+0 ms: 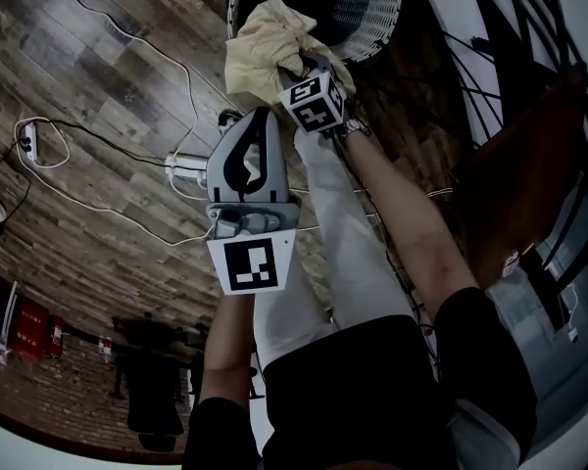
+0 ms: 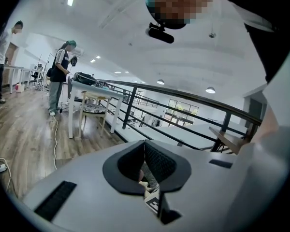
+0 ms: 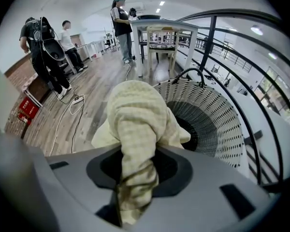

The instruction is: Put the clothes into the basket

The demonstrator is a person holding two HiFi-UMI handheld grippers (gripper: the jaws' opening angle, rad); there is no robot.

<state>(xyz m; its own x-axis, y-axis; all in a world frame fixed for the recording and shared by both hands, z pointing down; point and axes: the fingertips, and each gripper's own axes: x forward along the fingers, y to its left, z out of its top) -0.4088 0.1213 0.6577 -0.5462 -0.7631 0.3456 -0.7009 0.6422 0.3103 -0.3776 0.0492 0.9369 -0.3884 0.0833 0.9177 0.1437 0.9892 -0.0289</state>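
Observation:
My right gripper [image 1: 296, 70] is shut on a pale yellow checked cloth [image 1: 265, 42], which bunches up around its fingertips. The cloth hangs beside the near rim of a white woven basket [image 1: 372, 23] with a dark inside. In the right gripper view the cloth [image 3: 135, 120] runs up from between the jaws of the right gripper [image 3: 135, 166], and the basket [image 3: 217, 115] with its black handle stands just to the right. My left gripper [image 1: 260, 116] is lower and to the left, apart from the cloth. The left gripper [image 2: 144, 151] has its pads together and holds nothing.
White cables and a power strip [image 1: 181, 164] lie on the wood floor left of the basket. A black railing [image 3: 232, 57] runs behind the basket. A white table [image 3: 159, 25] with a chair and several people [image 3: 121, 23] stand farther back.

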